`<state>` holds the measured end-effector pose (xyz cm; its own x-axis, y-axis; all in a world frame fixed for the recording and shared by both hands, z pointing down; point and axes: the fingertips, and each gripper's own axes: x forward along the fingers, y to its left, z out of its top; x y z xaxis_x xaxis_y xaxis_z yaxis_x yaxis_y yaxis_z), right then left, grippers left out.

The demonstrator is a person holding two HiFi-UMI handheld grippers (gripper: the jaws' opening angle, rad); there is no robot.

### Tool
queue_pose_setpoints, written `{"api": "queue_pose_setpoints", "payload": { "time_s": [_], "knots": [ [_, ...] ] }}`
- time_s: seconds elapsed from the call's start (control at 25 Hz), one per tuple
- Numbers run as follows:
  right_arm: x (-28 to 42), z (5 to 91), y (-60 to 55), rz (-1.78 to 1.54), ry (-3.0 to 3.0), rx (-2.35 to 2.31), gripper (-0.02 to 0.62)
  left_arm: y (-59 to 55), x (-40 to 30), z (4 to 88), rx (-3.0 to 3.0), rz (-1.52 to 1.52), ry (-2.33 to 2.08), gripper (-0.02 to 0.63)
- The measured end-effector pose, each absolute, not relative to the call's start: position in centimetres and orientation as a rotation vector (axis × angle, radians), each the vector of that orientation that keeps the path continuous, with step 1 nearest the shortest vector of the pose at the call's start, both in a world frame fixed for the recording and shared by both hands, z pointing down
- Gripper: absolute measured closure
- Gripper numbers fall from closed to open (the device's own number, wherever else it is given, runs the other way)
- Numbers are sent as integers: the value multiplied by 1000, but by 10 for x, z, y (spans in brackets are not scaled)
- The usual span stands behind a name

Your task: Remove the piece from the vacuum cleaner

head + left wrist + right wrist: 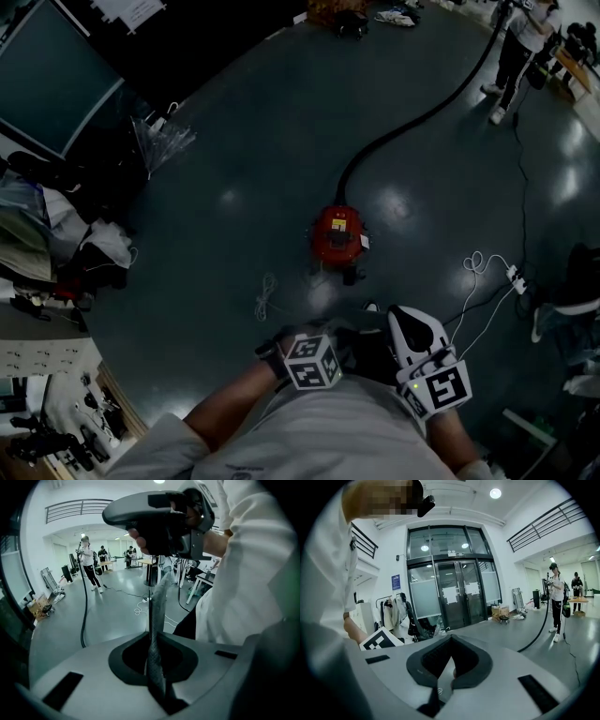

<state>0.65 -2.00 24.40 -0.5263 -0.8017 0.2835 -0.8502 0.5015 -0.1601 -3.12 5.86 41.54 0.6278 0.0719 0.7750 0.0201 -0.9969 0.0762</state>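
Grey floor (281, 141), vacuum cleaner (337, 234) well beyond left gripper (157, 620), right gripper (442, 684), jaws pressed together

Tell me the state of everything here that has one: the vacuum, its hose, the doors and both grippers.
vacuum cleaner, upright on the floor, nothing touching it.
hose, joined to the vacuum cleaner, far end held by a standing person.
glass doors, closed.
left gripper, jaws together, empty.
right gripper, jaws together, empty.

You stand on a glossy grey floor (244, 159); glass doors (450, 597) rise under a ceiling light (496, 493), between white walls (511, 559).
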Motion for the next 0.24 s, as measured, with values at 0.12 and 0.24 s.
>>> {"api": "queue_pose_setpoints", "payload": {
  "time_s": [0.12,0.24],
  "knots": [
    [5,243,-22,423,-2564,1424,578,57,-34,413,2778,1321,79,578],
    [2,241,-23,428,-2558,1419,578,56,-37,410,2777,1318,79,578]
  ]
}}
